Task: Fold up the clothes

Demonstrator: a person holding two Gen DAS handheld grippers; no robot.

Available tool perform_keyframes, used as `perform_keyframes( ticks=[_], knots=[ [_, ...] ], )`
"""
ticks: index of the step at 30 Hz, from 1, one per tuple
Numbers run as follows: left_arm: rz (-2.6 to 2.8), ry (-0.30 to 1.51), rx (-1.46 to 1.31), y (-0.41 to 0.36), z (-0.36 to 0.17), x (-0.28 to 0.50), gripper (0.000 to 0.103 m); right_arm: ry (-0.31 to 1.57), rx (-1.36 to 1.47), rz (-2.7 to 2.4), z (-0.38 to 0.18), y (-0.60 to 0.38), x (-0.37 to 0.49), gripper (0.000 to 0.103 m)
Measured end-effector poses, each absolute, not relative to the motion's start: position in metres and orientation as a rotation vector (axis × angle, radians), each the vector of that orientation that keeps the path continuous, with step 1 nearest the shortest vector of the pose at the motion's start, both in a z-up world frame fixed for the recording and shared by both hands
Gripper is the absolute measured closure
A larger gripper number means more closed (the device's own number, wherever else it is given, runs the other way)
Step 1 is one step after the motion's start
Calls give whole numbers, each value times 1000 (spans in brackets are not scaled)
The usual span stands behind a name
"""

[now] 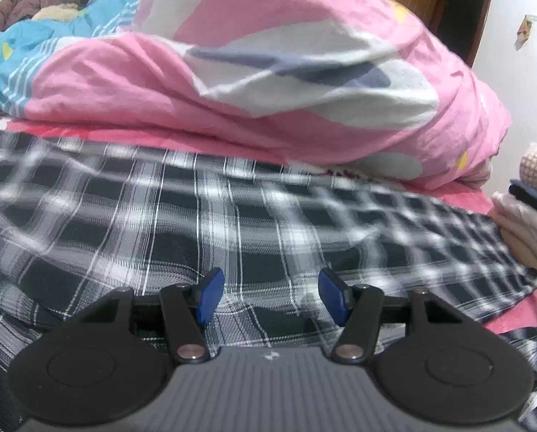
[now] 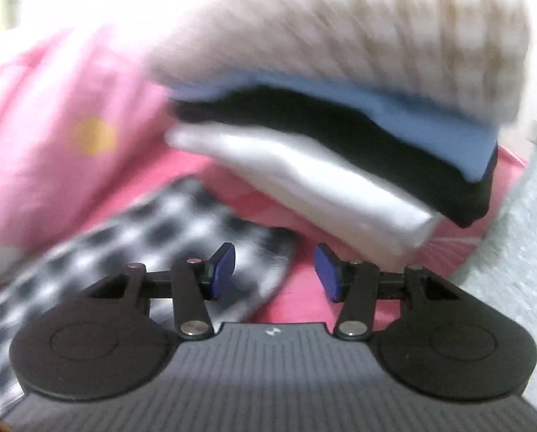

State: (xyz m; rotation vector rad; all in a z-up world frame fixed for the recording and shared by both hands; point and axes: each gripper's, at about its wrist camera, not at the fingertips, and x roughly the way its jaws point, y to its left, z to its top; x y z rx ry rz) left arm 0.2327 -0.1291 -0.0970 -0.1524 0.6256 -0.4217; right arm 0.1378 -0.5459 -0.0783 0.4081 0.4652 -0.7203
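Black-and-white plaid shirt (image 1: 203, 216) lies spread across the middle band of the left wrist view, rumpled, on a red-pink bed sheet (image 1: 509, 318) that shows at the lower right of that frame. The left gripper (image 1: 270, 297) sits at the bottom centre of the frame above the plaid cloth, its blue pads (image 1: 209, 297) standing apart with a clear gap; no cloth is pinched between them, though whether the fingertips touch the fabric below cannot be told. Behind the shirt, filling the upper half of the frame, a pink, white and blue quilt (image 1: 268, 72) is heaped, with a blue striped part toward the upper left. At the right edge of the frame a pile of folded clothes (image 1: 531, 194) rests on the bed, and a dark doorway (image 1: 459, 18) shows in the upper right. The right wrist view is blurred. In it an edge of the plaid shirt runs from the lower left toward the centre, passing under the left pad of the right gripper (image 2: 275, 271). Its jaws stand apart with nothing between the pads, and the sheet shows through the gap. The folded pile fills the upper right of this frame: cream knit on top, then blue, black and white layers.
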Motion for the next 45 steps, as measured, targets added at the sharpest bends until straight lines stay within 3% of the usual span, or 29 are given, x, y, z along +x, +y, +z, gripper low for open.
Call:
perform_keyframes(
  ticks=[6, 12, 17, 22, 27, 36, 39, 45],
  knots=[
    [-489, 606, -264, -110, -83, 222, 43, 553, 282, -357, -59, -484, 164, 56],
    [-587, 630, -384, -82, -66, 207, 44, 736, 236, -289, -107, -469, 245, 57],
    [-664, 611, -398, -55, -43, 175, 43, 696, 146, -487, -85, -469, 238, 57],
    [-609, 590, -390, 1, -17, 125, 43, 528, 179, -334, -23, -429, 163, 54],
    [-413, 581, -332, 93, 11, 67, 42, 444, 281, -109, 11, -373, 90, 40],
    [-70, 555, -310, 216, 26, -20, 31, 522, 413, 242, 5, -256, 18, 16],
    [-22, 569, -308, 232, 25, -42, 23, 531, 425, 290, 4, -223, 0, 5],
    [42, 578, -317, 249, 23, -82, 6, 527, 383, 316, 9, -176, -22, 1]
  ],
)
